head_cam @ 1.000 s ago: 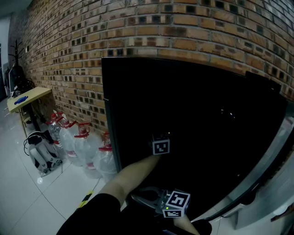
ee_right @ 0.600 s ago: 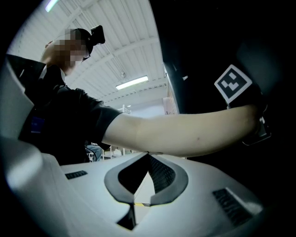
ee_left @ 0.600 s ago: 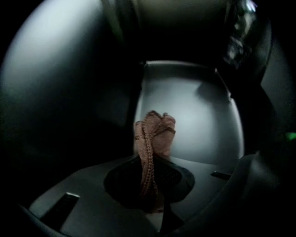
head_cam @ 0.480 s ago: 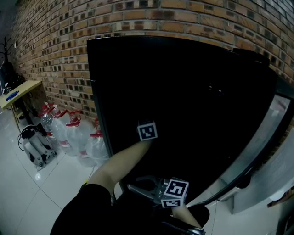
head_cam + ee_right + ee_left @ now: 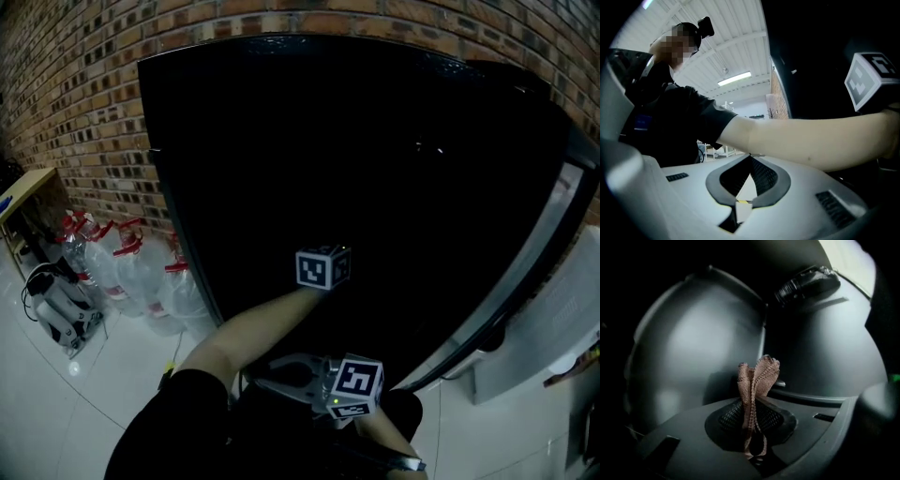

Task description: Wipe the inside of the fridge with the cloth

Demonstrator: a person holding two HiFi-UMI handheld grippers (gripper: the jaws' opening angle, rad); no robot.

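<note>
Your left gripper had its jaws clamped tight on the cloth. The brownish woven fabric was pinched into a narrow fold between the pads, and its bunched end stood up past the tips. The cloth hung in front of dim grey inner walls, with a dark ribbed knob high on the right. It could not be told whether the cloth touched any surface.

Your right gripper had its jaws pressed together with nothing between them. Your left forearm crossed just above them.

From the head view, your left arm reached forward into the black fridge, and the left marker cube stood out against the dark. The right marker cube sat lower, close to your body. The fridge door stood open on the right. Water bottles with red caps stood on the floor at the left, against the brick wall.
</note>
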